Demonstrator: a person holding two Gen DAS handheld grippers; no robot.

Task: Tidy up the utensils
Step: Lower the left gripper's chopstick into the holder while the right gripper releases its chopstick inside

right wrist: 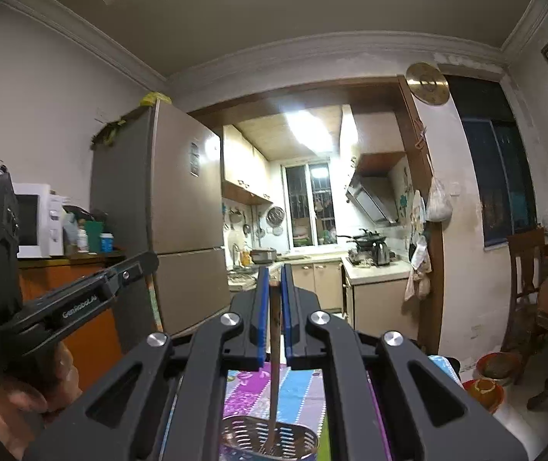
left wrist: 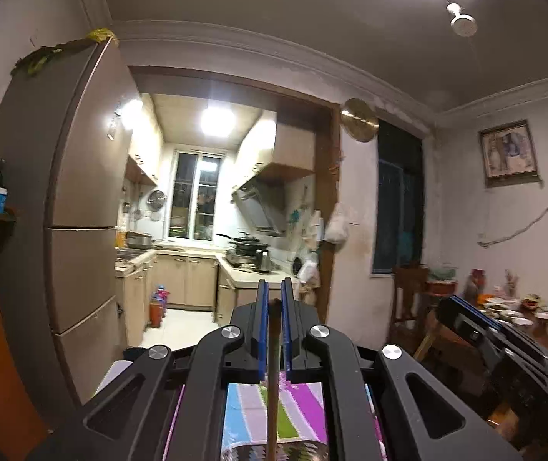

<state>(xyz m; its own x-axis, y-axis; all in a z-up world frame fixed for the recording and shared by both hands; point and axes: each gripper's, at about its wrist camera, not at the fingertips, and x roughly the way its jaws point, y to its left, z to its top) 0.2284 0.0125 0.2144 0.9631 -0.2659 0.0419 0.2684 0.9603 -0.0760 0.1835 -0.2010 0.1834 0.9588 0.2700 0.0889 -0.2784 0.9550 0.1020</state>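
Left wrist view looks level across a dining room toward a lit kitchen; the left gripper [left wrist: 273, 303] is clenched on a thin brown wooden chopstick [left wrist: 273, 376], whose upper end shows between the blue pads [left wrist: 261, 330] near their tips while its shaft runs down toward the camera; under it lies a striped tablecloth [left wrist: 304, 395] in pink, blue, green and grey, and at the bottom edge of the picture the chopstick's lower part passes in front of the rim of a shiny metal holder [left wrist: 297, 449]; far to the right the other gripper's black body appears, with dishes [left wrist: 512, 307] on a wooden table behind it.

Right wrist view shows the right gripper [right wrist: 274, 284] likewise clamped on a second chopstick [right wrist: 275, 345], its top between the blue pads [right wrist: 262, 319]; its lower end reaches down into a perforated metal utensil basket [right wrist: 293, 434] that stands on the tablecloth [right wrist: 301, 388]; whether the tip touches the basket's bottom cannot be told; at the left a hand [right wrist: 32, 395] grips the left gripper's handle; behind stand a refrigerator [right wrist: 181, 207] and a white microwave [right wrist: 39, 219].
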